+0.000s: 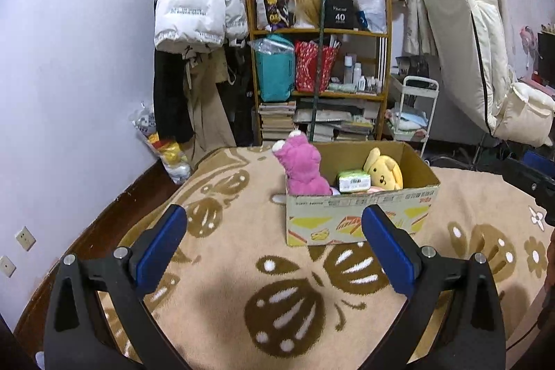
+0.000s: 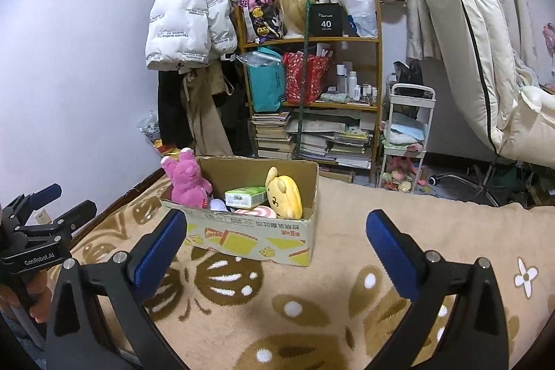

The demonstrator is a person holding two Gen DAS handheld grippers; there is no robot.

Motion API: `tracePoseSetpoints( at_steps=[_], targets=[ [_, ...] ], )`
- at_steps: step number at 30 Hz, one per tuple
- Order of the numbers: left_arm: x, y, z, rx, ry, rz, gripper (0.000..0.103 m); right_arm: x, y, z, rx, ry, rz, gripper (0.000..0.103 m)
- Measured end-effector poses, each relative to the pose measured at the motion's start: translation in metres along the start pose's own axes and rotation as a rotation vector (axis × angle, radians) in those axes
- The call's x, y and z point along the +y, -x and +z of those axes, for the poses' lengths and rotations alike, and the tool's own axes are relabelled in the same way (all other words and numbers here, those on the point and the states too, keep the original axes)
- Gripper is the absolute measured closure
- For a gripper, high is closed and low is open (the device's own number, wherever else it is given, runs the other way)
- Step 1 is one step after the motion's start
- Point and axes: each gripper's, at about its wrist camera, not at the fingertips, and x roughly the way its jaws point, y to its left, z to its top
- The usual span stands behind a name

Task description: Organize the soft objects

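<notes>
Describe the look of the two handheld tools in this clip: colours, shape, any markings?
Both tools, left and right, have black angular arms with silver bolts, ending in flat blue pads. In the right wrist view the left tool's black body reads "GenRobot.AI" in white.

Even indoor light, sharp (fisheye-bent edges).

The left hand-held gripper (image 1: 274, 233), black-armed with blue pads, fills the lower half of the left wrist view; its jaws stand wide apart with nothing between them. The right hand-held gripper (image 2: 275, 236) looks the same in its own view, jaws spread wide and empty, tilted downward. At the lower left edge of the right wrist view, a hand (image 2: 33, 295) grips the left gripper's black handle.
</notes>
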Motion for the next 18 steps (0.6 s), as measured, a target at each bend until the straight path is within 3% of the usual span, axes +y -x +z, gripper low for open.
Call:
tracePoseSetpoints(
  at_steps=[18],
  targets=[
    [-0.004, -0.022, -0.004, 0.039, -0.009, -0.014, 0.003, -0.01, -0.028, -0.005, 0.064, -0.025, -0.04, 0.0]
  ],
)
